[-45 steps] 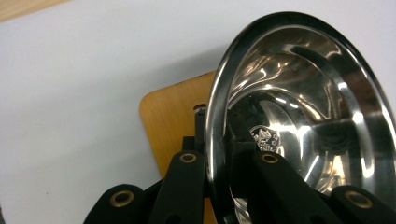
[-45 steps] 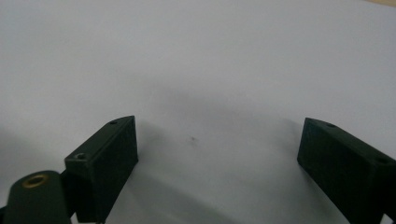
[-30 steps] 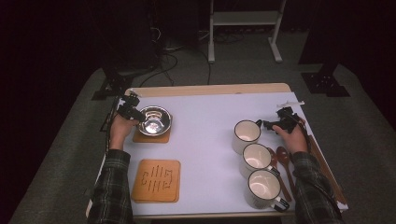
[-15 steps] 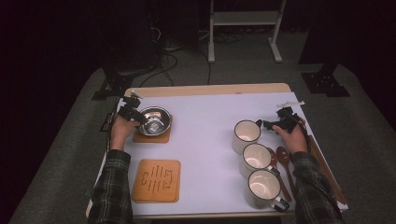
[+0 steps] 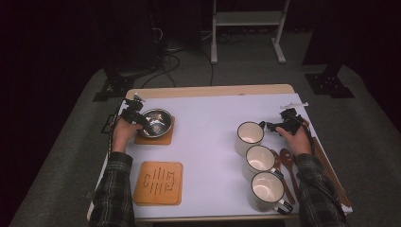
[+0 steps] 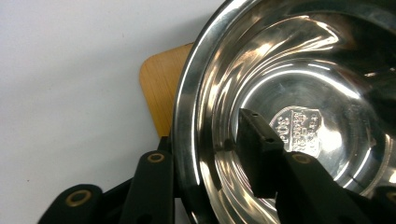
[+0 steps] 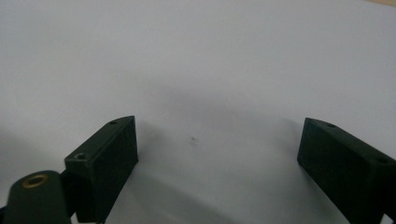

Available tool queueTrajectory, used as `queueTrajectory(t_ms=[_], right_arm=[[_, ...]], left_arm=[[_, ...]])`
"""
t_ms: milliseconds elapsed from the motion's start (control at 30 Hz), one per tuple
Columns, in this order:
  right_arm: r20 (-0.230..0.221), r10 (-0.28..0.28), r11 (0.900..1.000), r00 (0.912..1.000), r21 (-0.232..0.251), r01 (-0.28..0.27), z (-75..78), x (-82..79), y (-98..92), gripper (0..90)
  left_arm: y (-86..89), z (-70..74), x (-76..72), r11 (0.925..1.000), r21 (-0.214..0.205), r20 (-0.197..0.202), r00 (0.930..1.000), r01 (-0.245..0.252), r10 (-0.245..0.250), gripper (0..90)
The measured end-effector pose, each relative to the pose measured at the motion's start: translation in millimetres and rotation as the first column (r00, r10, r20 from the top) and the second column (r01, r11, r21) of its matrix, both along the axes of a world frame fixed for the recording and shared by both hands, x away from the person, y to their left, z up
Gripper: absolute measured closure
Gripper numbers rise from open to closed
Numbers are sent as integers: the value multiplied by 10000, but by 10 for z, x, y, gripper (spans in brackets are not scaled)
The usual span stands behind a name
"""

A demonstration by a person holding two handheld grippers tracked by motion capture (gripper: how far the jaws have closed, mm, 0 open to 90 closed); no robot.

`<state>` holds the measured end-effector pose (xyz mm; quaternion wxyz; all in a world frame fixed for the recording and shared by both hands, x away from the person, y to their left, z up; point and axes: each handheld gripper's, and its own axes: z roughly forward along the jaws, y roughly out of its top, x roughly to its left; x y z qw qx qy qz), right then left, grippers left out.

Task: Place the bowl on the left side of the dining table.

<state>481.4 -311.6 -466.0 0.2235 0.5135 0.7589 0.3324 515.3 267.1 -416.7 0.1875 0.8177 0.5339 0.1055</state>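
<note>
A shiny steel bowl (image 5: 157, 121) sits on a wooden coaster (image 5: 153, 138) at the table's left. My left gripper (image 5: 135, 115) is at the bowl's left edge. In the left gripper view the bowl's rim (image 6: 187, 116) runs between the two jaws of that gripper (image 6: 205, 140), one outside and one inside. The jaws have just been opening, and a gap separates the inner pad (image 6: 254, 140) from the wall. On the right, my right gripper (image 5: 275, 126) points at the handle side of the far mug (image 5: 249, 136). It stands open (image 7: 217, 135) over bare white table.
Two more white mugs (image 5: 259, 161) (image 5: 265, 190) line up toward the front right, with wooden spoons (image 5: 285, 163) beside them. A second wooden coaster (image 5: 158, 183) with slots lies front left. White sheet (image 5: 208, 142) covers the table.
The left hand has barely shifted beside the bowl. The bowl, the mugs and the right hand stand as before.
</note>
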Motion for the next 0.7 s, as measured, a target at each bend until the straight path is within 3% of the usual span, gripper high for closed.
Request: queueTrajectory(t_ms=[167,367,633,700], right_arm=[[0,1,10000,10000,2,-1,0,0,0,107],[8,3,10000,10000,-3,-3,0,-1,1,107],[12,6,10000,10000,-5,-6,0,0,0,107],[8,4,10000,10000,0,-4,0,-1,0,107]], left_arm=[[-5,-10,3,10000,66,-41,10000,-21,21,631],[-4,-23,6,9996,255,92,9999,-69,67,517],[23,-63,32,10000,-11,154,9999,-26,26,267],[21,-65,33,9999,98,270,9996,-40,37,202]])
